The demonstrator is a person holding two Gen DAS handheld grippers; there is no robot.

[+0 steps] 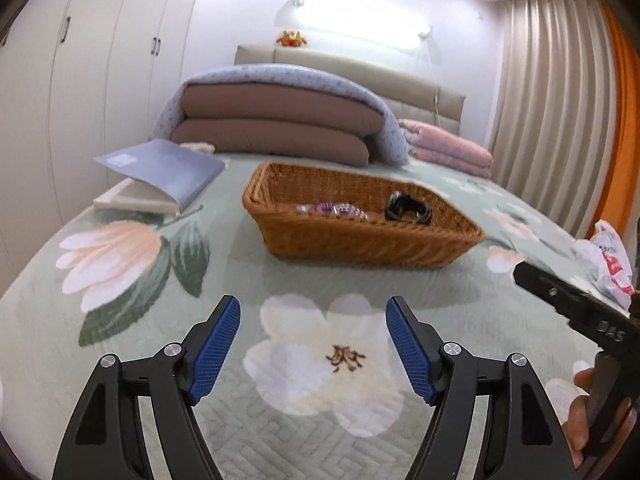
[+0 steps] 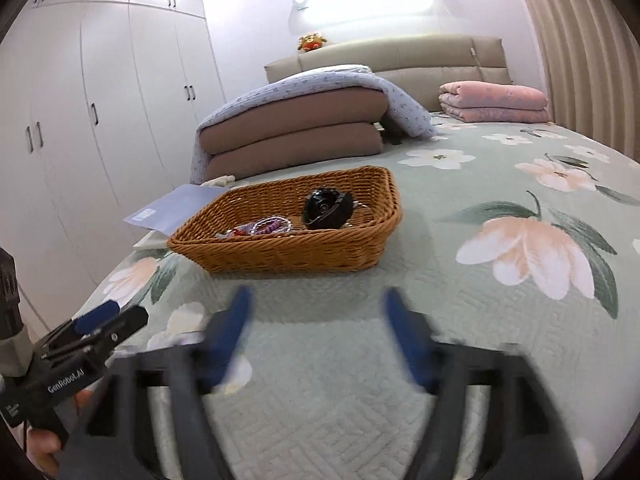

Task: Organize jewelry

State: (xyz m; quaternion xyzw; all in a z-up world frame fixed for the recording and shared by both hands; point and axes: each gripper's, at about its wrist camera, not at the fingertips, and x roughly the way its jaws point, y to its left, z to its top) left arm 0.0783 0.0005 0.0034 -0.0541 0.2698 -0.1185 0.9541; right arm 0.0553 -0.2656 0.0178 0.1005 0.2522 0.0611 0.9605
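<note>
A bed covered by a pale green quilted spread (image 1: 224, 288) printed with large white and peach flowers fills both views. At 12 o'clock on it, a folded brown duvet with a lilac patterned cover (image 1: 276, 120) is stacked before the beige padded headboard (image 1: 360, 68), and a folded pink quilt (image 2: 494, 102) is seen at 1 o'clock beside it. White wardrobe doors (image 2: 100, 128) are lined along the 9 o'clock side, and beige pleated curtains (image 1: 552, 112) hang at 3 o'clock.

Near the middle of the bed a rectangular brown woven wicker basket (image 1: 368, 244) is set. A grey-blue flat folder (image 1: 164, 168) is laid on a pale book at 10 o'clock from the basket in the left wrist view. A crumpled white plastic bag with red print (image 1: 608, 264) is seen at 3 o'clock there.

Inside the basket, a black coiled strap-like item (image 2: 326, 208) is placed toward its 3 o'clock end, and purple and pink beaded bracelets (image 2: 270, 225) are gathered just beside it, toward the middle of the basket floor. A small orange plush toy (image 1: 291, 38) sits on the headboard.

The left tool (image 1: 313, 344) is held above a white flower, well apart from the basket, its blue-padded fingers spread wide with nothing between them. The right tool (image 2: 316, 336) is blurred, yet its fingers are likewise seen parted and empty, at 6 o'clock from the basket.
</note>
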